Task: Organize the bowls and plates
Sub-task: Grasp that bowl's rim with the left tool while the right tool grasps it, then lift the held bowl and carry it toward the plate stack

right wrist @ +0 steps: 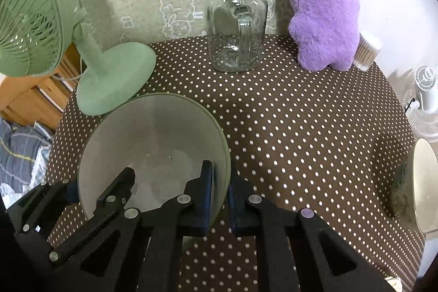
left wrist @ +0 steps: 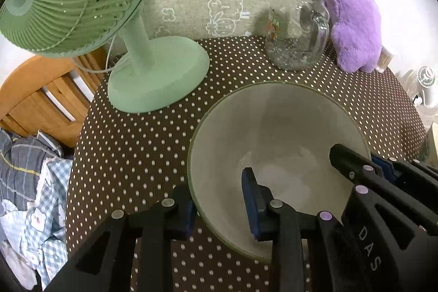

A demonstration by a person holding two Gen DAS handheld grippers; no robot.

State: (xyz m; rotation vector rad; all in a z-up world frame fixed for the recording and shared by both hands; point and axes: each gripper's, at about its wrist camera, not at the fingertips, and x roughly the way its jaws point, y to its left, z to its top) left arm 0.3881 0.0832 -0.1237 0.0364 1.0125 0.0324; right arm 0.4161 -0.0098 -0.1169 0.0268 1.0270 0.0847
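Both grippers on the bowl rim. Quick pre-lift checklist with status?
1. Left gripper shut on the bowl wall, one finger inside, one outside: ok.
2. Right gripper shut on the opposite wall: ok.
3. Bowl empty: ok.
4. Clear of the green fan base: cannot tell, it looks very close.
5. Glass jar and purple plush stand apart from the bowl: ok.
6. Second dish at the right edge: cannot tell, mostly cut off.
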